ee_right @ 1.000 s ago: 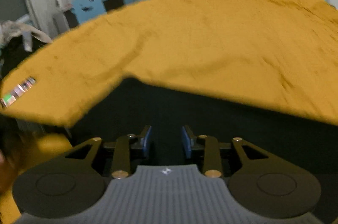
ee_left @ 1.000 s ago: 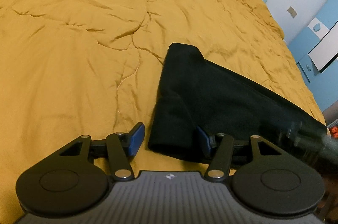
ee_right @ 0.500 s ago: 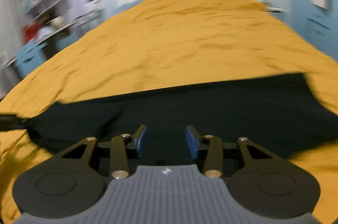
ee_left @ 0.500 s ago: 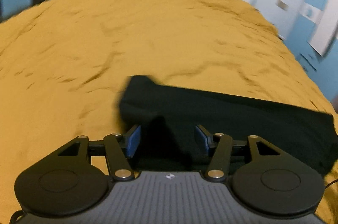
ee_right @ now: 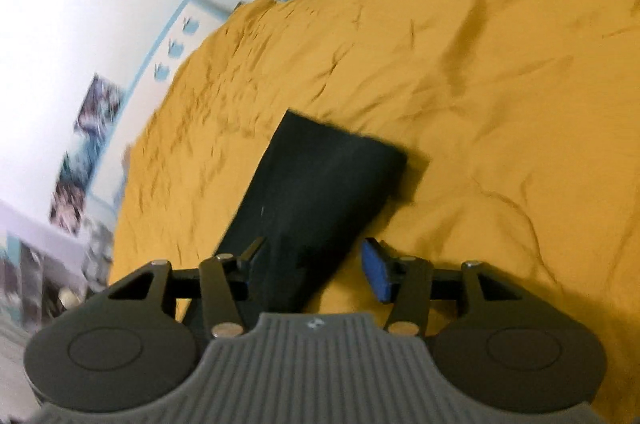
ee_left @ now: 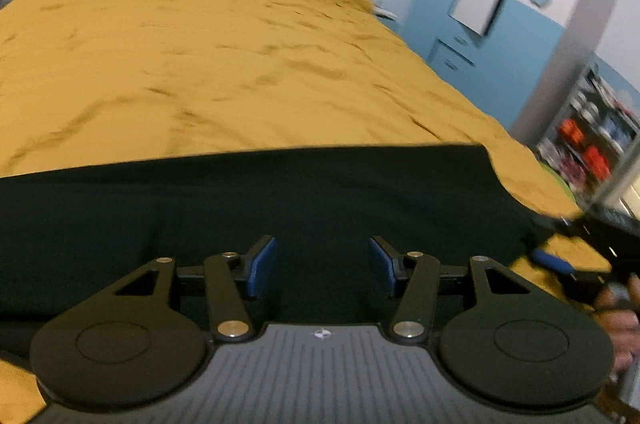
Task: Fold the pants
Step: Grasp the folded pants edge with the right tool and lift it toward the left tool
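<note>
Black pants (ee_left: 280, 199) lie flat on a wrinkled mustard bedspread (ee_left: 224, 63) — near edge hidden under the left gripper (ee_left: 322, 266), blue pads spread. The right gripper (ee_right: 314, 266) gapes too — blurred, over the pants' near end.

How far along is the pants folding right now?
The black pants already lie in a narrow, flat strip on the yellow bedspread. Nothing is gripped: the left gripper and right gripper are both open over the fabric. Crosswise folds likely remain.
</note>
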### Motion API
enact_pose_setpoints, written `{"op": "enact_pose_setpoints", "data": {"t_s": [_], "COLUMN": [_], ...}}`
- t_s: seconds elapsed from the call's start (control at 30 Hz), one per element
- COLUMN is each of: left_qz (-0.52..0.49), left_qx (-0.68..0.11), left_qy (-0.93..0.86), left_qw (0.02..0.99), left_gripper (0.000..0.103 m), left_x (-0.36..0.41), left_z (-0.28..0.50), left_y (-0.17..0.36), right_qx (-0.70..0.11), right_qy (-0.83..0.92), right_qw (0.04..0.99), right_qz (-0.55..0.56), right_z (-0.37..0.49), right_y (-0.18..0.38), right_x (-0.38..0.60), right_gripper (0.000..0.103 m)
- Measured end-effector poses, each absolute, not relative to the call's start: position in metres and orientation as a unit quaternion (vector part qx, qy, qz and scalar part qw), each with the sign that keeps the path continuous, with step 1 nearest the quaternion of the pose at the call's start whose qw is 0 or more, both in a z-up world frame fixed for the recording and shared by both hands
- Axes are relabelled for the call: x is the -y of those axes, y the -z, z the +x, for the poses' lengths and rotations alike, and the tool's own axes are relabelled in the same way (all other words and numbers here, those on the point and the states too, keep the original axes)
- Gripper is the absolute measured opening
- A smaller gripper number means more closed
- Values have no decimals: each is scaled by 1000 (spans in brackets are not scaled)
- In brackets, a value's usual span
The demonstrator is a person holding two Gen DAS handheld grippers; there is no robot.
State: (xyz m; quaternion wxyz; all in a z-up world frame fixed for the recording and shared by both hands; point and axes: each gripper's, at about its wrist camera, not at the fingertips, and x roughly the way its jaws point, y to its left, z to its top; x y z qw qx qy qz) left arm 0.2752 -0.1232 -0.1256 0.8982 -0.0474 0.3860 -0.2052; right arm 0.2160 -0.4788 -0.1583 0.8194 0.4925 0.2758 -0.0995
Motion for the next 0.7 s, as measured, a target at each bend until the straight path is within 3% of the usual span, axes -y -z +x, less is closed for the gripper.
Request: {"op": "enact_pose_setpoints", "data": {"t_s": [0.1,0.17,0.23,0.43,0.57,0.7], "left_qz": [-29,-15,12,-16,-53,-51], "left_qx": [-396,-426,-454,-435,-398,-447], "left_qy": [213,211,211,218,210,207], "left_qw": [893,880,866,874,891,869], "left_gripper": [62,62,62,62,62,62], "left_x": [144,153,159,144,135,133], "left_z": [272,275,276,270,270,277], "left_y": [138,151,166,157,142,161], "right_qx": [-274,-287,-260,-265,-263,-264], "right_qy": [99,106,101,97,90,106], "right_qw": [809,809,813,812,812,819], "right_qz": [510,502,511,511,513,499], "right_z": [231,236,229,221,227,236], "right_y": [172,177,177,188,184,183], "right_x": [490,492,498,500,499,493], "right_gripper": [45,20,13,14,24,20]}}
